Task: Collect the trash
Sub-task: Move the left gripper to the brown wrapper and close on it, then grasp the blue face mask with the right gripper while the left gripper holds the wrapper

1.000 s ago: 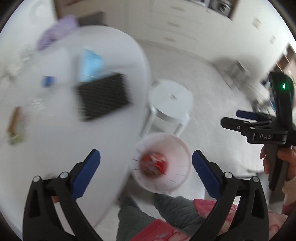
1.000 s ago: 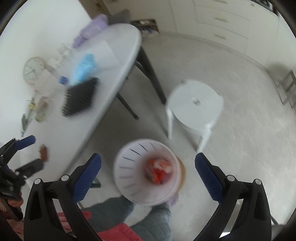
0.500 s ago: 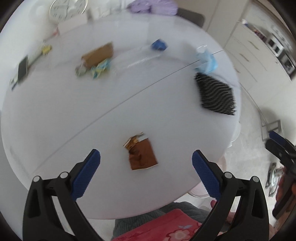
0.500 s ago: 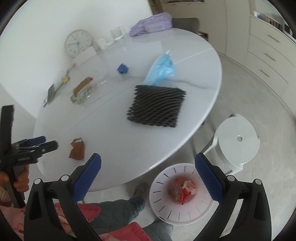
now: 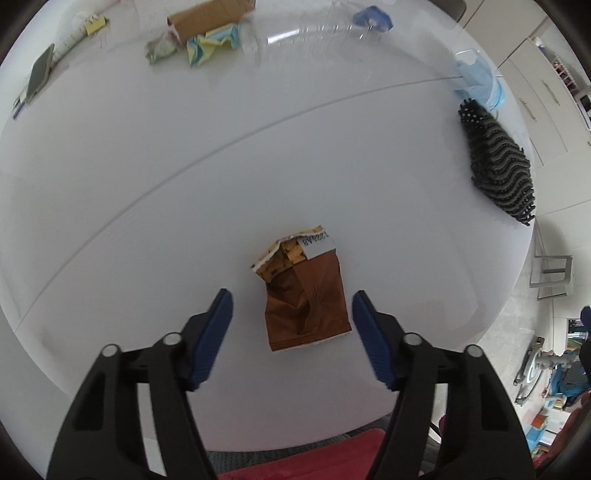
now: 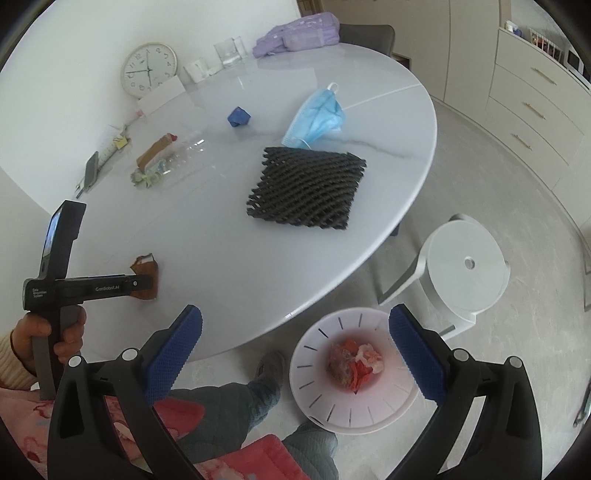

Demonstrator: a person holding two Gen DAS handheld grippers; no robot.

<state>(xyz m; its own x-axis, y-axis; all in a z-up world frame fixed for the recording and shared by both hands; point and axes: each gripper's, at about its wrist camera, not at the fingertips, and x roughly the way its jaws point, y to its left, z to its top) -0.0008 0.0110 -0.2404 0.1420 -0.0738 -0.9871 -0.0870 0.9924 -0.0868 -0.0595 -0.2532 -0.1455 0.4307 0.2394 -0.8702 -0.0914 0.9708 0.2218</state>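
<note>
One torn brown wrapper point(image 5: 304, 295) lies at lower centre on the counter point(image 5: 184, 221) between the spread fingers of the left tool point(image 5: 291, 336), while the right tool point(image 6: 295, 350), also open and empty, frames one white bin point(image 6: 317, 406) at lower right.

Glossy white table point(image 5: 184, 229); crinkled brown foil wrapper point(image 5: 306, 306); black foam netting point(image 6: 306, 190)

White round table point(image 6: 229, 254) carries: brown torn wrapper point(image 5: 304, 295) near the front edge; black foam netting point(image 6: 306, 188) toward the right edge, blue face mask point(image 6: 317, 118) just beyond it; blue crumpled scrap point(image 6: 239, 116); cardboard tube point(image 5: 207, 16) beside crumpled wrappers point(image 5: 205, 42); phone point(image 5: 38, 75). Floor point(image 6: 480, 177) carries a white stool point(image 6: 465, 269) and a white bin point(image 6: 354, 369) holding red trash.
</note>
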